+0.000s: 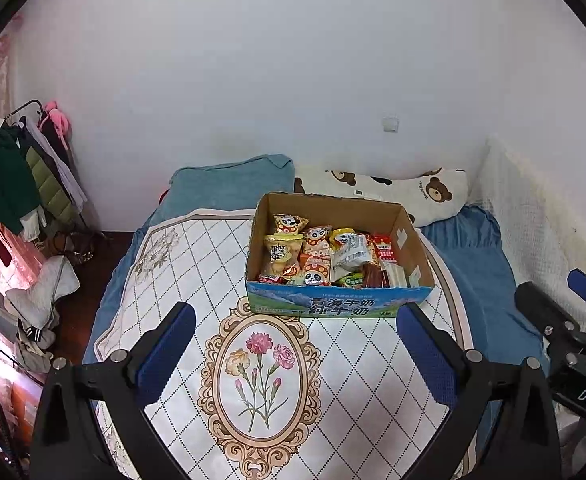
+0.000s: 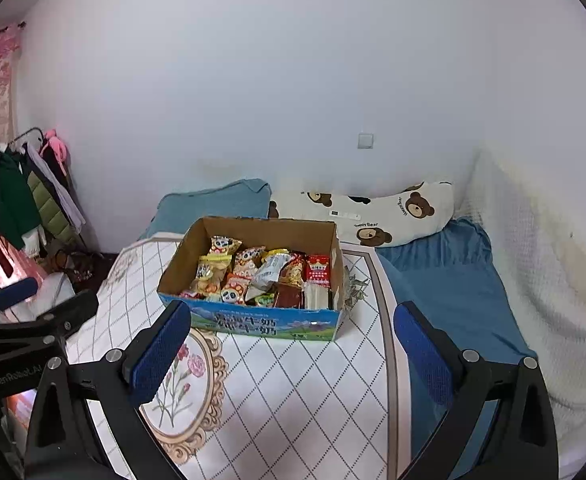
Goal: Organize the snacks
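Cardboard milk carton box (image 1: 339, 300), top cut away, sitting on a round worktop (image 1: 197, 264) with a white diamond-grid cover and a carnation medallion (image 1: 259, 380). Packed inside: snack packets (image 1: 317, 254), panda-printed bags to the left, a red pack and pale sticks to the right. Left tool (image 1: 295, 350) spread wide over the medallion, nothing between its blue pads (image 1: 165, 354), short of the box. Right tool (image 2: 293, 350) likewise wide apart and empty, near the box's front wall (image 2: 253, 322). Behind the worktop, a bed with a blue sheet (image 2: 449, 276), a teal pillow (image 1: 233, 184) and a bear-print pillow (image 2: 393, 210). Far left, clothes on a rack (image 1: 21, 176).
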